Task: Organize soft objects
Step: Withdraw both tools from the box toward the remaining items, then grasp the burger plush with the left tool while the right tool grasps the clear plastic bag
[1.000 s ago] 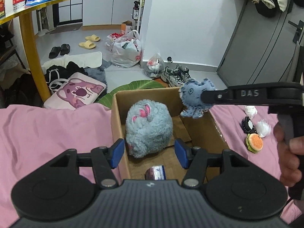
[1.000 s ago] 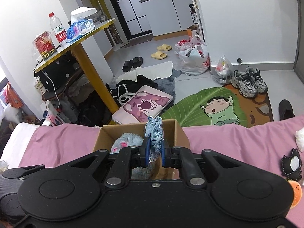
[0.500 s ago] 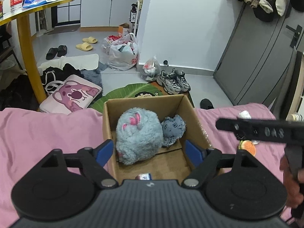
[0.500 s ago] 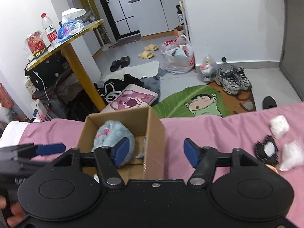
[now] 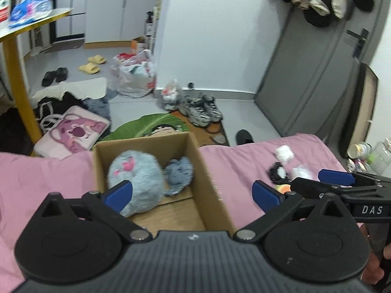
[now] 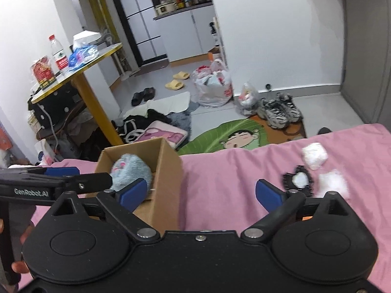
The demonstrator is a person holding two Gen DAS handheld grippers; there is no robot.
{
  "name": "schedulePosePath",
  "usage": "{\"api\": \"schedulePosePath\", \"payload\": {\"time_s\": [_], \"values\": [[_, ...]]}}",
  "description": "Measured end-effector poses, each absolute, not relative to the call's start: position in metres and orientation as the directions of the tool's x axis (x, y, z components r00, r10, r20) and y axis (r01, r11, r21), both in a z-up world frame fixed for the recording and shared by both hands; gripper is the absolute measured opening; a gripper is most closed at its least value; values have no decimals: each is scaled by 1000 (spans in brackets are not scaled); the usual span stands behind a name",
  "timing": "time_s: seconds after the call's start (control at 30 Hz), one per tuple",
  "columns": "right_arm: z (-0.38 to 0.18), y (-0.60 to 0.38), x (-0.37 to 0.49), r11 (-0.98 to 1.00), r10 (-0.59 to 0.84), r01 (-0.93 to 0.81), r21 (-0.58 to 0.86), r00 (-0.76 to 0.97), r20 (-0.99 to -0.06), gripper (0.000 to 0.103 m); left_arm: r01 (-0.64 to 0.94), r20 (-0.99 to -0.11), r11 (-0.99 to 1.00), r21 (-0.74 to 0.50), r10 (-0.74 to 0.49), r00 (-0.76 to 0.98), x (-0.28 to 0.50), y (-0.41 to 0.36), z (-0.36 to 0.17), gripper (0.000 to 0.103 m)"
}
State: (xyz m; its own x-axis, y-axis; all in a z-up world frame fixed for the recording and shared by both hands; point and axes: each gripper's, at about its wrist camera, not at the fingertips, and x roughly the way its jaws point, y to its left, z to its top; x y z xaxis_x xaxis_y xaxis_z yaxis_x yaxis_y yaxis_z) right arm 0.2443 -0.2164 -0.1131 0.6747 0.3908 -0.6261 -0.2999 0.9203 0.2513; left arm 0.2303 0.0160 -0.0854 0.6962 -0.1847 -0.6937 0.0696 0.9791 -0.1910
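A cardboard box (image 5: pixel 210 183) stands on the pink bed. Inside it lie a big grey-blue plush with pink marks (image 5: pixel 136 178) and a small blue plush octopus (image 5: pixel 179 174). My left gripper (image 5: pixel 191 195) is open and empty, just in front of the box. My right gripper (image 6: pixel 201 194) is open and empty, to the right of the box (image 6: pixel 168 180) over the sheet. On the bed to the right lie a white plush (image 6: pixel 314 155), a black-and-white plush (image 6: pixel 299 179) and another white plush (image 6: pixel 333 183). An orange toy (image 5: pixel 283 189) shows in the left wrist view.
The pink bed sheet (image 6: pixel 232 175) ends at its far edge, with the floor beyond. On the floor are a green cartoon mat (image 6: pixel 229 139), sneakers (image 6: pixel 278 112), bags and a pink cushion (image 6: pixel 161 135). A yellow-legged table (image 6: pixel 80 73) stands at the left.
My right gripper opened and let the blue octopus fall into the box, then moved right toward the toys on the sheet. My left gripper opened wider and drew back.
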Motion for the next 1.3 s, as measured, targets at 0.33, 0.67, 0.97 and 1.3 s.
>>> {"api": "schedulePosePath", "payload": {"time_s": [0.33, 0.67, 0.97, 1.3], "values": [[-112, -264, 234, 945, 325, -211, 251, 714, -620, 96, 163, -700, 973, -166, -233, 675, 243, -35, -76, 103], [-119, -303, 232, 958, 266, -126, 259, 734, -625, 96, 239, -716, 958, -156, -277, 641, 257, -74, -78, 103], [-130, -336, 240, 955, 232, -45, 292, 725, -649, 103, 268, -731, 952, -145, -286, 620, 275, -103, -88, 103], [-145, -362, 256, 961, 202, -5, 278, 697, -688, 103, 287, -766, 942, -174, -312, 562, 296, -135, -110, 103]]}}
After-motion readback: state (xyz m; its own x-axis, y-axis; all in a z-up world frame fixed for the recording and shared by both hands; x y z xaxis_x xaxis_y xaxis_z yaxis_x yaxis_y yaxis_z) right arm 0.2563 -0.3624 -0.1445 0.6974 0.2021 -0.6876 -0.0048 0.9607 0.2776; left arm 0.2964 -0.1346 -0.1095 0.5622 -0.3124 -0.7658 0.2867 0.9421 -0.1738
